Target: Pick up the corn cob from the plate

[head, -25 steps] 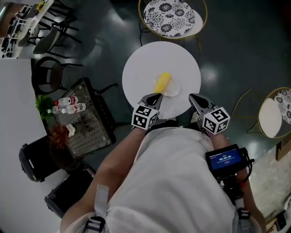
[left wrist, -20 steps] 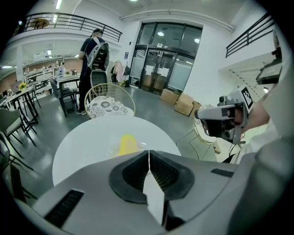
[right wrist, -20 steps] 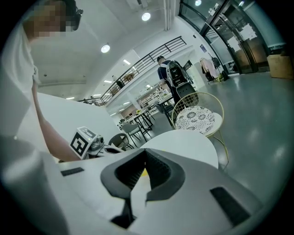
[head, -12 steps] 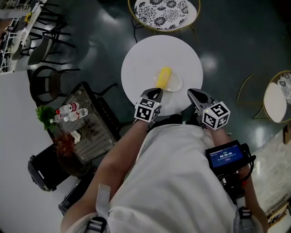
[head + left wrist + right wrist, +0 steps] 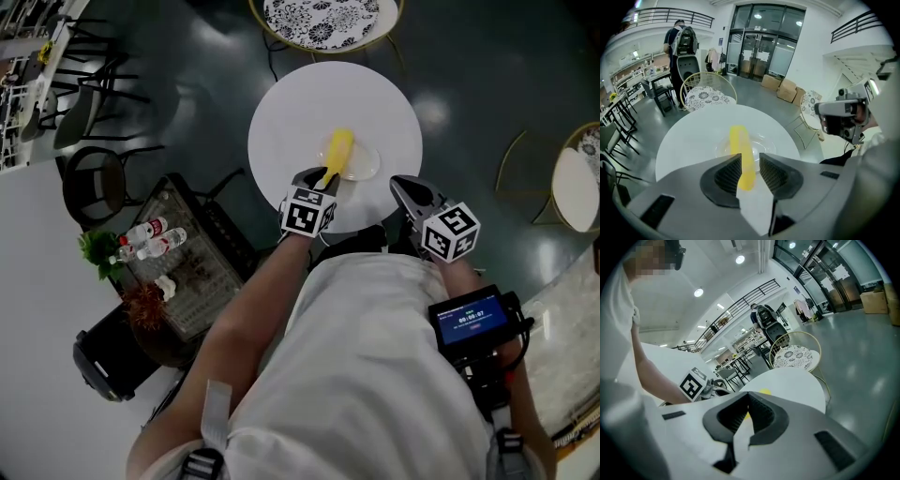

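Seen from the head camera looking steeply down, a person in a white shirt (image 5: 366, 375) holds a claw tool in each hand. A small device with a lit blue screen (image 5: 473, 319) sits by the right forearm.

The left gripper (image 5: 322, 178) reaches over the near edge of a round white table (image 5: 300, 112). In the left gripper view, this gripper (image 5: 750, 159) has its ribbed jaws a narrow way apart, and the near end of the yellow corn cob (image 5: 740, 150) lies in the gap between them. Whether the pads press on the cob cannot be told.

The right gripper (image 5: 405, 187) hovers at the table's near right edge, just beside the left one. In the right gripper view its jaws (image 5: 749, 397) have their tips drawn together with nothing held between them. That view also shows the table (image 5: 797, 380) and a sliver of yellow cob (image 5: 764, 392).

The corn cob (image 5: 337, 155) lies on a clear glass plate (image 5: 370, 169) near the middle of the table, its long side pointing away from the person. In the left gripper view the plate (image 5: 773, 143) shows as a faint clear ring under the cob on the table (image 5: 689, 136).

Beyond the table stands a chair (image 5: 323, 19) with a gold wire frame and a black-and-white patterned seat, also visible in both gripper views (image 5: 705, 96) (image 5: 797, 355). Farther back, a person with a backpack (image 5: 682, 40) stands by dark tables.
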The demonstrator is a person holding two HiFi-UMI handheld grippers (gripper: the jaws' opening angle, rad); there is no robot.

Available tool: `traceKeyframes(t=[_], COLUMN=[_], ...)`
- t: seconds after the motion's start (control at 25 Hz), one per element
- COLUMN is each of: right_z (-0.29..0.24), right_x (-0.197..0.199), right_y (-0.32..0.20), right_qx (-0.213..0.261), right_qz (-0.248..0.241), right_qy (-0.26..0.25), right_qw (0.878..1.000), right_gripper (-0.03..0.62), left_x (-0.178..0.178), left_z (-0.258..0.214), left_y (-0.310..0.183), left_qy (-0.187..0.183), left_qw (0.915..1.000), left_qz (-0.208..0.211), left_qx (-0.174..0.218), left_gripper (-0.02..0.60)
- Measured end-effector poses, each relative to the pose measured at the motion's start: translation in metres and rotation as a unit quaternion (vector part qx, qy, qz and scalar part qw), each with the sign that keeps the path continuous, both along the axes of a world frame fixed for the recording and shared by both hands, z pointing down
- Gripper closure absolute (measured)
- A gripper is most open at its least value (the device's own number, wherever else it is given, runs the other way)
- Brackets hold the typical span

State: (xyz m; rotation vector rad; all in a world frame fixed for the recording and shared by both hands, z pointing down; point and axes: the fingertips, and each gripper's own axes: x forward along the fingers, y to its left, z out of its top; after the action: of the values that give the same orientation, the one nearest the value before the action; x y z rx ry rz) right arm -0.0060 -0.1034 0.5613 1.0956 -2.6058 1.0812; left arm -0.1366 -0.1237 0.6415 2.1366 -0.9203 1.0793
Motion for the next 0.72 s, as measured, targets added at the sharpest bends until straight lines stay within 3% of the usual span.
traceKeyframes(t=[0.36,0.72], right_z=[0.009,0.015], right_x=[0.012,0.023], right_y=[0.008,0.010], right_qx=[-0.012,-0.017], right_qz=[0.015,0.035], right_qy=[0.000,0.001], right_qw=[1.000,0.999], right_gripper=[0.587,0.588], left_x=[0.003,0.011], left_z=[0.022,0.045], left_y=[-0.013,-0.031], left_qy=[-0.041,-0.086], left_qw=[0.9987,0.9947], left_qz=[0.005,0.022], left_qx=[-0.029,-0.053], left_gripper=[0.364,0.354])
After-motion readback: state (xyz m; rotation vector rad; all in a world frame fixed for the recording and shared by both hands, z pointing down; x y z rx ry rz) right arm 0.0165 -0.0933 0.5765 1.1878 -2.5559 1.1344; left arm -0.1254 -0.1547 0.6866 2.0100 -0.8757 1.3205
